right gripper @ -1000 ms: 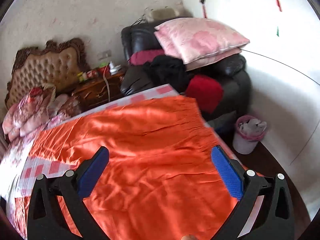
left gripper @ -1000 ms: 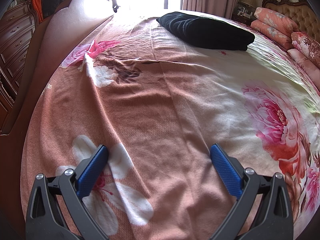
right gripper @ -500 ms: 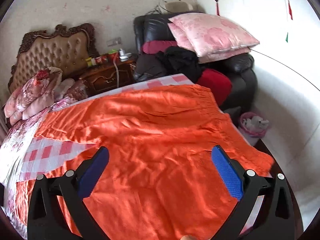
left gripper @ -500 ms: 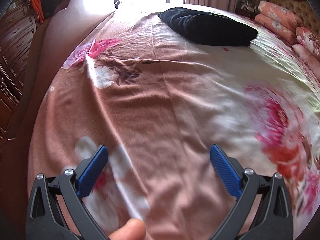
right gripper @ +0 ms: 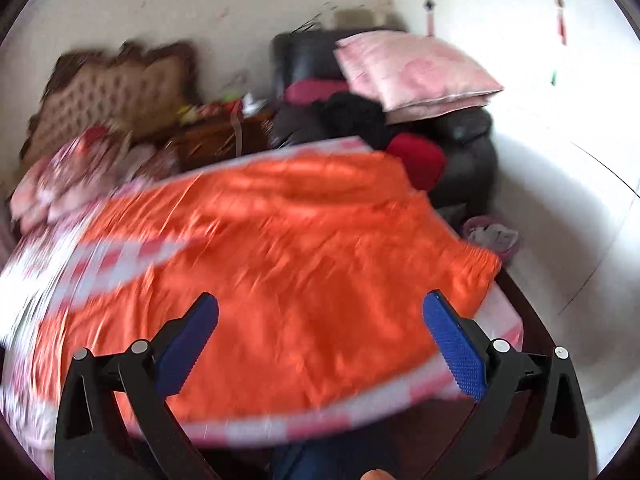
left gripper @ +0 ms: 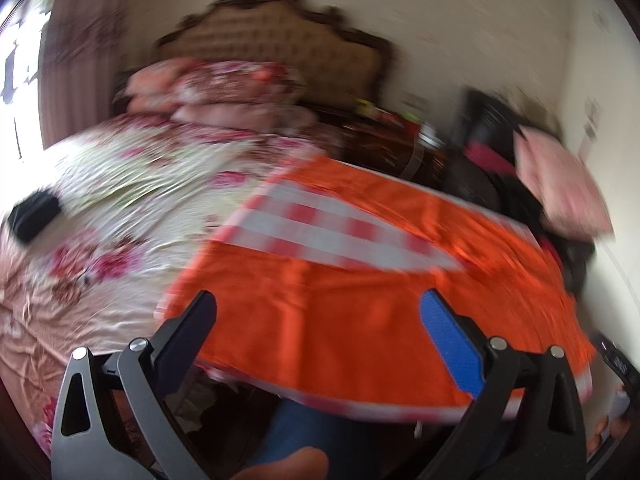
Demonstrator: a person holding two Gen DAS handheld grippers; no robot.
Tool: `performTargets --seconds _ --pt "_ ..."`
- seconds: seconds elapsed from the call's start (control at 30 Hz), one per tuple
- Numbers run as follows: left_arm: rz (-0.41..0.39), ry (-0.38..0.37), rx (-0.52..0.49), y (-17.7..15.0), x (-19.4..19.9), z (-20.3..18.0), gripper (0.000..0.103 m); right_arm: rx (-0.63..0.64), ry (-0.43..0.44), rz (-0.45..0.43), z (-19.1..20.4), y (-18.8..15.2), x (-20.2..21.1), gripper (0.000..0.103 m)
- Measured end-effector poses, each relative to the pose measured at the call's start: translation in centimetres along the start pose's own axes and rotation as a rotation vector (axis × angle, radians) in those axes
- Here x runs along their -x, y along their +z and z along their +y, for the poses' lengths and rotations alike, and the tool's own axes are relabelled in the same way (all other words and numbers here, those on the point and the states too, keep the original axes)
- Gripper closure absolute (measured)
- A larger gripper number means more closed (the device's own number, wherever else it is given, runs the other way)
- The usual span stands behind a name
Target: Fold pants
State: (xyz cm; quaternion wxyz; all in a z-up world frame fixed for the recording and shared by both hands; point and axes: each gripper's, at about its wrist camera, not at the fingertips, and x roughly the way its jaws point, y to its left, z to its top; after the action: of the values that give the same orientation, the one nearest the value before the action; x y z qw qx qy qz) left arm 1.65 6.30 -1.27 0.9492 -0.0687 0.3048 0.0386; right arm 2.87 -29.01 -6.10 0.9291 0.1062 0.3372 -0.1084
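Motion-blurred headboard (left gripper: 276, 44), pants (right gripper: 280, 264)

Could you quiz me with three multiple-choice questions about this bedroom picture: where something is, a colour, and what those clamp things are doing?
1. What do the pants lie on?
A. a checked cloth on the bed
B. the floor
C. the armchair

2. What colour are the pants?
A. black
B. orange
C. green

3. How do the left gripper and right gripper stand?
A. both shut on cloth
B. one shut
C. both open, holding nothing

Answers: 1 A, the red-and-white checked cloth shows between the legs. 2 B, bright orange in both views. 3 C, the fingers stand wide apart.
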Motion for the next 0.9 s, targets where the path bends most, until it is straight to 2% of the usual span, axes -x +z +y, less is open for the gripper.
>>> performTargets --seconds 0.07,0.17,0.3,0.43,0.5,0.53,0.67,0.9 --pt "0.023 -0.034 -0.086 -1.3 1.5 -4.7 0.001 0.025 0.036 0.003 0.1 -1.0 2.4 0.004" --pt "0.057 -0.038 -0.101 -2.7 2.9 -7.1 0.001 0.061 0.036 -0.022 0.3 -2.1 5.2 0.004" --pt "0.057 0.011 -0.099 -4.1 4.2 -7.5 0.001 0.13 0.033 -0.049 0.6 -3.1 7.1 0.004" --pt "0.049 -0.021 -0.081 -4.4 4.9 -8.9 0.001 0.116 0.079 -0.035 0.4 -3.2 7.1 0.004" --pt "0.046 -0.06 -0.086 -4.6 5.0 -9.3 0.001 0.129 0.074 -0.041 0.7 -3.2 7.1 0.004" --pt "0.049 -0.054 -0.095 -4.7 4.8 -9.4 0.001 0.136 0.07 -0.042 0.8 -3.2 7.1 0.004" --pt "0.101 -0.082 -0.079 -5.1 4.2 -9.6 0.001 0.156 0.058 -0.037 1.2 -3.5 6.8 0.004" --pt "0.071 -0.056 -0.112 -5.4 4.2 -9.8 0.001 0.177 0.057 -0.049 1.8 -3.7 7.0 0.004"
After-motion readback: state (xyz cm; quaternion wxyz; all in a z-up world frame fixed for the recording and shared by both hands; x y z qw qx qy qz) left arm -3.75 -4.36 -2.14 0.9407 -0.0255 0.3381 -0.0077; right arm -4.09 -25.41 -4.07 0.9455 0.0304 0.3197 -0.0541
